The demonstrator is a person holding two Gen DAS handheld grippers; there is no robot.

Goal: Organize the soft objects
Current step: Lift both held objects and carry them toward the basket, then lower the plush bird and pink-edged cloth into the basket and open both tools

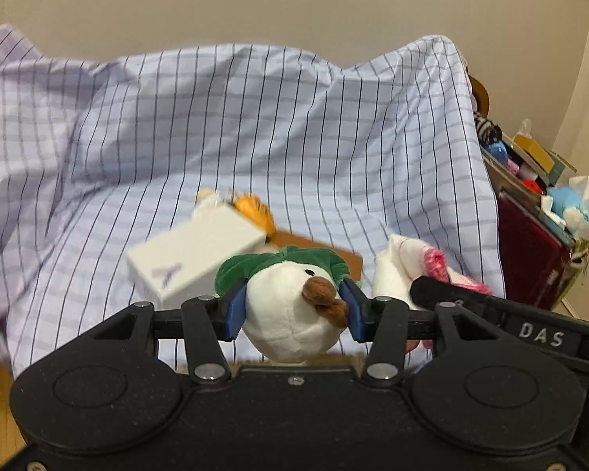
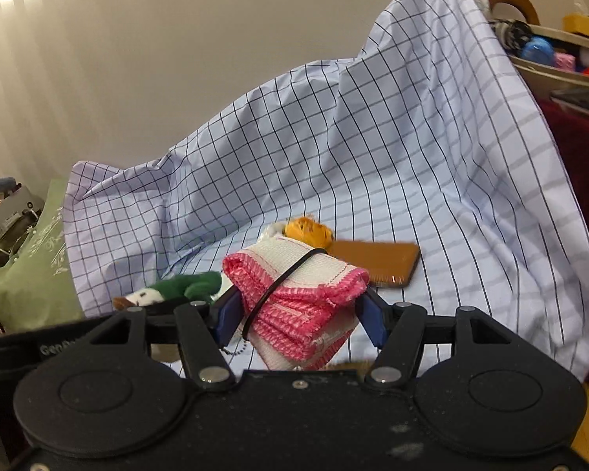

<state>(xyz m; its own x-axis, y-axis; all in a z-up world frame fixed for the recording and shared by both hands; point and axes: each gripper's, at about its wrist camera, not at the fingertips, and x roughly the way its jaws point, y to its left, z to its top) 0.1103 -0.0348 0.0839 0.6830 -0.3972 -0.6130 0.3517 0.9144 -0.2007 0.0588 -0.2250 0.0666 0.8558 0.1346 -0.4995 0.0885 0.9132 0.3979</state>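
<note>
left claw (image 1: 292, 308) clamped on a round white plush with green cap (image 1: 290, 306), blue pads pressing its sides so the soft body won't slip. right claw (image 2: 298, 310) closed on a folded pink-and-white cloth (image 2: 302, 294) bound by a black band, gripped across the fold to keep it together. both are carried above the checked sheet (image 1: 255, 125), likely mid-transfer. the left view alone shows a white box (image 1: 192, 255); the right view alone shows the green bag (image 2: 31, 259) at left. a brown flat case (image 2: 381, 263) and an orange plush (image 2: 310, 231) lie on the sheet.
</note>
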